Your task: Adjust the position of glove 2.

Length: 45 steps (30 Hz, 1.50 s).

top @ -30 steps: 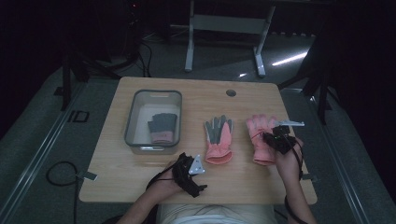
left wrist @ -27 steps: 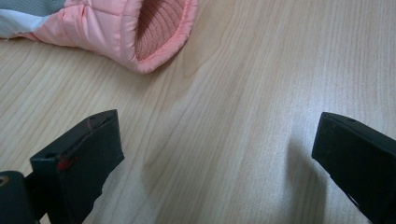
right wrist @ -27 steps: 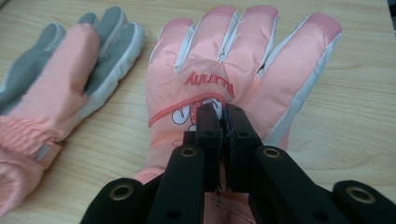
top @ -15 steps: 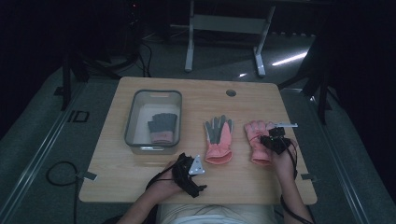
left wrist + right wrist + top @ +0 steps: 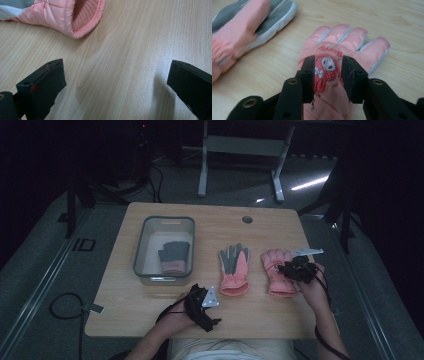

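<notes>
Two pink gloves lie side by side on the wooden table (image 5: 150, 310). The right one (image 5: 275, 282) (image 5: 359, 42) is back up, with a red cartoon patch. My right gripper (image 5: 295, 269) (image 5: 328, 75) hovers over that patch. Its jaws have just been opening and now stand apart on either side of the patch, pinching no fabric. The other pink glove (image 5: 235, 270) (image 5: 242, 30) lies with its grey palm up. My left gripper (image 5: 202, 306) (image 5: 116, 82) rests near the table's front edge, open wide over bare wood. That glove's cuff (image 5: 75, 17) lies just beyond it.
A clear plastic bin (image 5: 141, 251) stands at the left of the table with a grey glove (image 5: 175, 256) inside. A round cable hole (image 5: 247, 219) is at the far edge. Dark floor and a metal stand (image 5: 240, 150) lie beyond the table.
My right gripper has drawn back slightly toward the person and its jaws have parted, letting go of the patched pink glove, which now lies flat. The left gripper has not moved.
</notes>
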Each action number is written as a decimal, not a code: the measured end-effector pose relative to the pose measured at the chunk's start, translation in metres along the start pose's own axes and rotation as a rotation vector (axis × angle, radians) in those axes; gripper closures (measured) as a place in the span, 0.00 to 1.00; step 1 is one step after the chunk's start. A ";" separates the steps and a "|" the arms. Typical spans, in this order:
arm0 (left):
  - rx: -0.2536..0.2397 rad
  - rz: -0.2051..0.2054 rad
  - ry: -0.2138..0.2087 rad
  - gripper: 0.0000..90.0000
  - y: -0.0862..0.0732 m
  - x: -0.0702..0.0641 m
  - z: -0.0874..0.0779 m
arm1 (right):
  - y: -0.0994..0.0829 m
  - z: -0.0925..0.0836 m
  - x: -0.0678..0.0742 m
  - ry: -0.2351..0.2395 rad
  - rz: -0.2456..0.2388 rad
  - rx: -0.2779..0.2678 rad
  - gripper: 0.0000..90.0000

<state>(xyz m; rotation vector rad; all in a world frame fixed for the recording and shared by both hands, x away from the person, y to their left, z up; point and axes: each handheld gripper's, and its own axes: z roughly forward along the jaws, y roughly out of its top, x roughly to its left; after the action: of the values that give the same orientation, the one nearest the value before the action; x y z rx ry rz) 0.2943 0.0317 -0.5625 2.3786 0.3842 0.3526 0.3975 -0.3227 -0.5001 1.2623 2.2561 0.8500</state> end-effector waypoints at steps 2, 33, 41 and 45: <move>-0.004 -0.002 0.000 0.02 0.000 0.000 0.000 | 0.001 0.000 -0.004 0.009 -0.037 0.033 0.68; -0.003 -0.002 -0.011 0.02 0.000 0.001 0.001 | 0.001 0.007 0.001 -0.062 0.090 0.053 0.97; -0.001 0.002 -0.009 0.02 0.000 0.000 0.001 | 0.040 -0.035 0.021 -0.087 0.091 -0.061 0.97; 0.001 0.004 -0.009 0.02 0.001 0.000 0.001 | 0.055 -0.045 0.036 -0.096 0.083 -0.090 0.97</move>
<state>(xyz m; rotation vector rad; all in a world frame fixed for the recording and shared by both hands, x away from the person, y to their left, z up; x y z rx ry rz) 0.2950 0.0309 -0.5625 2.3817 0.3756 0.3441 0.3853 -0.2835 -0.4325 1.3343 2.0802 0.8897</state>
